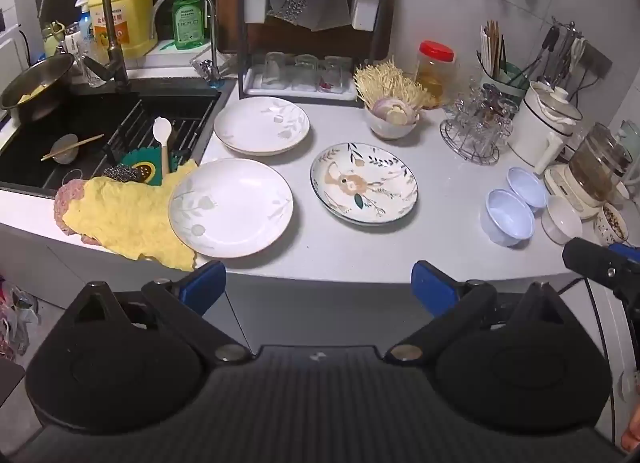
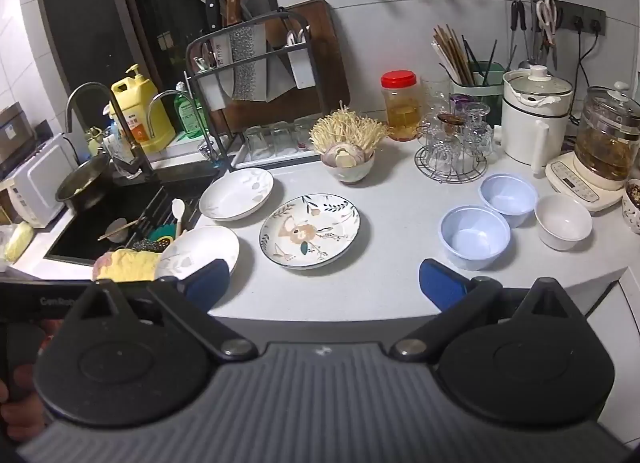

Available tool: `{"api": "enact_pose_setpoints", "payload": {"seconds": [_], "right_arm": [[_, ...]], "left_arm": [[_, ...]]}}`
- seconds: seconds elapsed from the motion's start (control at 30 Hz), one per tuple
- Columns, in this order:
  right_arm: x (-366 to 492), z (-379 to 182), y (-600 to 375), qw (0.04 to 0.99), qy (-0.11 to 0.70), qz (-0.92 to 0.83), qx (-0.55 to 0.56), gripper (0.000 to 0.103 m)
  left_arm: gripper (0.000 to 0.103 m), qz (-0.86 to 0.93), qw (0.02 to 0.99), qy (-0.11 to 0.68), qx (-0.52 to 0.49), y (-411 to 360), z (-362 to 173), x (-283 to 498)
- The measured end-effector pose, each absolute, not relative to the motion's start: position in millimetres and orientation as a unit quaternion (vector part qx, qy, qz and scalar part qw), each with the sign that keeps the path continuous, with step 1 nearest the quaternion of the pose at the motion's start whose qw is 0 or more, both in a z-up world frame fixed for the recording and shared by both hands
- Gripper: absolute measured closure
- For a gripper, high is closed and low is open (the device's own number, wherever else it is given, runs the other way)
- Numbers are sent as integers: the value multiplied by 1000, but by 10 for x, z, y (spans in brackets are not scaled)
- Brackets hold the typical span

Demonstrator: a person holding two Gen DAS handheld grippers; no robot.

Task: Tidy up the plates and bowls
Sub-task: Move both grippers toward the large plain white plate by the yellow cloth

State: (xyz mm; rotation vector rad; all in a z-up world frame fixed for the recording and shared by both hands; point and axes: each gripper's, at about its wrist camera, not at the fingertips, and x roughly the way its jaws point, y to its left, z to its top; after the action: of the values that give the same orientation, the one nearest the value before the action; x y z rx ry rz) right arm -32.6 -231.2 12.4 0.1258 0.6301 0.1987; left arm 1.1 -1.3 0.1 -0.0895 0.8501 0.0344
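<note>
On the grey counter lie a near white plate (image 1: 231, 207) (image 2: 199, 250), a far stack of white plates (image 1: 261, 125) (image 2: 237, 193) and a patterned deer plate (image 1: 364, 183) (image 2: 309, 230). Two pale blue bowls (image 1: 507, 217) (image 1: 527, 187) (image 2: 475, 236) (image 2: 508, 194) and a white bowl (image 1: 561, 219) (image 2: 563, 221) stand at the right. My left gripper (image 1: 319, 287) is open and empty at the counter's front edge. My right gripper (image 2: 325, 283) is open and empty, also at the front edge; part of it shows in the left wrist view (image 1: 600, 263).
A black sink (image 1: 80, 135) with a rack sits left, with a yellow cloth (image 1: 124, 211) on its edge under the near plate's rim. A bowl of mushrooms (image 1: 390, 111), a glass rack (image 1: 474, 131), a white kettle (image 1: 540, 125) and a knife rack (image 1: 308, 23) line the back.
</note>
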Motion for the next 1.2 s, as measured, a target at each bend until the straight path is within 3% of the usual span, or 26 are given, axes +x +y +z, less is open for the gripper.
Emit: {"api": "enact_pose_setpoints", "payload": {"seconds": [0.33,1.2], "right_arm": [[-192,152,-2135,945,310,90,57,0],[-113,153,-2025,937,327,99,72,0]], "left_arm": [[2,15,910,408,-72,241,205,160],[2,-3,911,408,-59,346,92,326]]}}
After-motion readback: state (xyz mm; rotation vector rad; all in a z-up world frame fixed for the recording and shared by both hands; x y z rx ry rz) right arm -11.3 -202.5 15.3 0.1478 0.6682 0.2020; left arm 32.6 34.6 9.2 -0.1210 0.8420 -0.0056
